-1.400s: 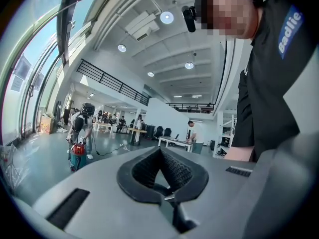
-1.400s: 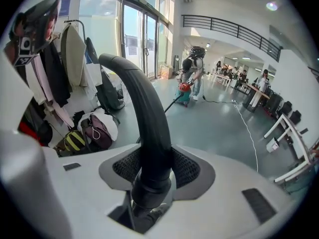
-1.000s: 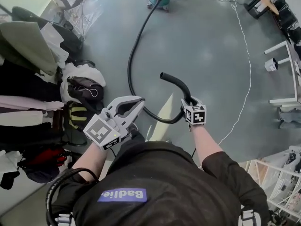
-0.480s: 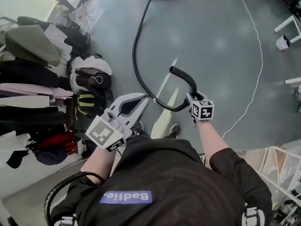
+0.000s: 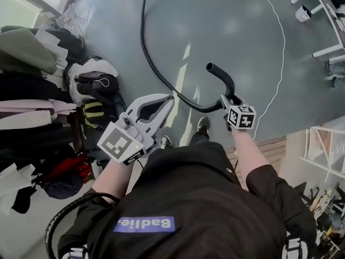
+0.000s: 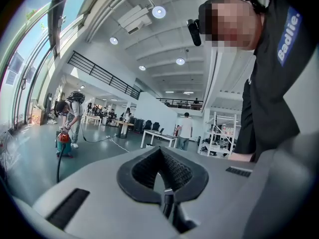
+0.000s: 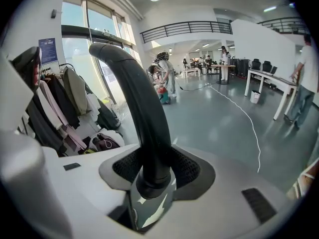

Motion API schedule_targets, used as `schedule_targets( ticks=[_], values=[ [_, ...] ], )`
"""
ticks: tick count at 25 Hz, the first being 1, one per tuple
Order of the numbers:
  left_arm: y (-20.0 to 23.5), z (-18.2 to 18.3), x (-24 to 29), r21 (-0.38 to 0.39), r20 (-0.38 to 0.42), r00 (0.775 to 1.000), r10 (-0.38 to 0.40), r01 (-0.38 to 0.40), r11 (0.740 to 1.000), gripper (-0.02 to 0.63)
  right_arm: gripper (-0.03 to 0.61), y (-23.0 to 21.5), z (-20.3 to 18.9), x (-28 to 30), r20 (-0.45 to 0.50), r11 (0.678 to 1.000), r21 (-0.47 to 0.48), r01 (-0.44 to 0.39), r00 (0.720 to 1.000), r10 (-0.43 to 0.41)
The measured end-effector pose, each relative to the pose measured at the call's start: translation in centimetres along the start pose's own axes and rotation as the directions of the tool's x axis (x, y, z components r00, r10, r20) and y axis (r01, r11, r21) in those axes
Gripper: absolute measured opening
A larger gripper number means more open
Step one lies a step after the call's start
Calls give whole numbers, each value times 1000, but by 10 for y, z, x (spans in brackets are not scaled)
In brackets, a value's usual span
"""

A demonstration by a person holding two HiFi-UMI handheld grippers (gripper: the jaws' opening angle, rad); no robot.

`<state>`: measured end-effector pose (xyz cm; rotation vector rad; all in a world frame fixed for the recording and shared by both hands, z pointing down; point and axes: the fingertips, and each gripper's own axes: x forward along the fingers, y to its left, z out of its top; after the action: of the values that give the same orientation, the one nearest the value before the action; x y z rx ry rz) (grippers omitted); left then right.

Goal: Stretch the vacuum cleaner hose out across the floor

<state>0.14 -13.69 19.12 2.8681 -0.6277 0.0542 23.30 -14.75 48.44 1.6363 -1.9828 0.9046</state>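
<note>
The right gripper's fingers (image 7: 192,171) are clamped around the black vacuum cleaner hose (image 5: 221,76), just behind its stiff curved end, which rises free above the right gripper (image 5: 228,99). The right gripper view shows the hose (image 7: 139,83) filling the gap between the ribbed pads of that gripper (image 7: 154,171).

The left gripper (image 5: 161,104) is held nearer the rack of coats and bags (image 5: 32,107). Its tips are together with nothing between them, as the left gripper view confirms (image 6: 162,168).

From the right gripper the hose sags, then runs along the grey floor (image 5: 232,31), passing close beside the rack and out of the head view's top edge.

A second ago the red-and-green vacuum canister (image 6: 63,143) stood in the head view beyond the rack. Now only the gripper views show it, well away from the rack, with a person bent over it. The hose's loop beside the rack has become shallower.
</note>
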Motion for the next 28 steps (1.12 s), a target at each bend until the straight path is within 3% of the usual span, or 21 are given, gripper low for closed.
schedule_targets(
  ticks=[4,10,15,21,28],
  values=[
    [-3,-26,-65,-37,-14,1000,-23,22,999,-5,176,46,-33,-27,13,997,61,52,999,-53],
    [-23,-36,-113,-55,-9,997,-73,72,996,-5,176,89,-60,-65,14,993,109,51,999,-52],
    [-31,-50,-117,-113,16,997,-79,81,990,-5,176,98,-79,-74,-14,992,118,38,999,-37],
    [-56,-79,-115,-126,1,988,-154,153,980,-5,176,101,-105,-81,-14,987,154,43,999,-41],
    [-74,-87,-131,-110,-8,994,-111,109,988,-5,176,103,-118,-93,-15,988,157,-1,1000,3]
  ],
)
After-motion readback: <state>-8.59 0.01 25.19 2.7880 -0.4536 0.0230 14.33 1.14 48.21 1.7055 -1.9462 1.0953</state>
